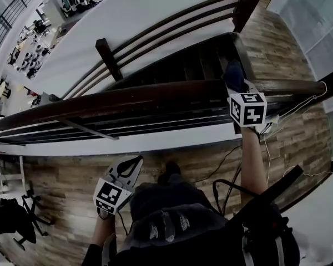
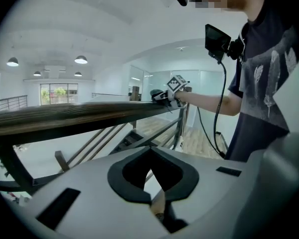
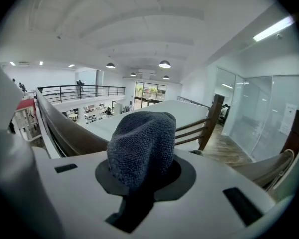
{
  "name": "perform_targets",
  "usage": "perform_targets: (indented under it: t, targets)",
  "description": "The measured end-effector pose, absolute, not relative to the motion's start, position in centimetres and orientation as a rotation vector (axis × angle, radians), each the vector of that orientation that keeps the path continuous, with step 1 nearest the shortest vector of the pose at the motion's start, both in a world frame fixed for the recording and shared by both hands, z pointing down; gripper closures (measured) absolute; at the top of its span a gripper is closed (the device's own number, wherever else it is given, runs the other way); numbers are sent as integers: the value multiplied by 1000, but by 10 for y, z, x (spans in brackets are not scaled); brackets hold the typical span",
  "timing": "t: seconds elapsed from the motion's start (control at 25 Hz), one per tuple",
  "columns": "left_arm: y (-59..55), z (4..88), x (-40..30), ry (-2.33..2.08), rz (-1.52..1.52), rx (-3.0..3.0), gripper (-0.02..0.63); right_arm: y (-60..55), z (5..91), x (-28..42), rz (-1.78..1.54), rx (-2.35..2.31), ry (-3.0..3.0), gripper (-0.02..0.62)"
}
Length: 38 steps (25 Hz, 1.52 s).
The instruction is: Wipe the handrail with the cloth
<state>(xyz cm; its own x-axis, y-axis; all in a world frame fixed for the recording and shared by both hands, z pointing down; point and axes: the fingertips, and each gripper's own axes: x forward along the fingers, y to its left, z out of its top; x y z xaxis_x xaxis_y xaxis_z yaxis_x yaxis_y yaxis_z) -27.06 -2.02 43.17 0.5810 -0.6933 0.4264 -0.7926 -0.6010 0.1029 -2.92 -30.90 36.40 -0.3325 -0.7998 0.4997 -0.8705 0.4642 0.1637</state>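
**Item:** right tongs (image 1: pixel 237 91), closed tight on a dark blue-grey cloth (image 3: pixel 141 142), which bulged up and out from between the jaws as a rounded wad
**Position:** at the dark wooden handrail (image 1: pixel 127 100), near its right-hand end. The cloth appeared to rest on the rail's top, with the arm reaching out to it
**Reason, as judged:** the wad was held forward of the jaws so that fabric rather than plastic met the wood, and so that a stroke could run along the long stretch of rail to the left

**Item:** left tongs (image 1: pixel 134 162), jaws drawn together with nothing between them
**Position:** low by the person's hip, over the wood-plank floor (image 1: pixel 61 204), well apart from the rail
**Reason, as judged:** idle, held clear so as not to foul the wiping arm

**Item:** staircase (image 1: pixel 177 62), beyond the rail and descending, not touched by either tool

**Containers:** none seen in any view, so no contents to list
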Motion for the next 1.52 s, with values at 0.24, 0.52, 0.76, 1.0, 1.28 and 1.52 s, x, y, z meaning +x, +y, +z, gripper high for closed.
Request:
perform_targets:
  t: [0.24,0.52,0.76,1.0,1.28,1.52]
  targets:
    - [-2,456,-357,-1225,493,2473,600,-275,367,-142,187,1299,-2240,529]
    - [32,448,-471,-1129,364,2527,600,-244,368,-267,294,1296,-2218,529]
    - [58,467,-553,-1088,417,2496,600,-209,371,-405,312,1222,-2288,529]
    - [50,453,-586,-1107,235,2461,600,-172,377,-525,235,946,-2329,529]
    - [69,449,-615,-1145,251,2466,600,-124,378,-639,197,682,-2414,529]
    - [88,460,-621,-1154,273,2408,600,-71,330,-656,157,417,-2586,529]
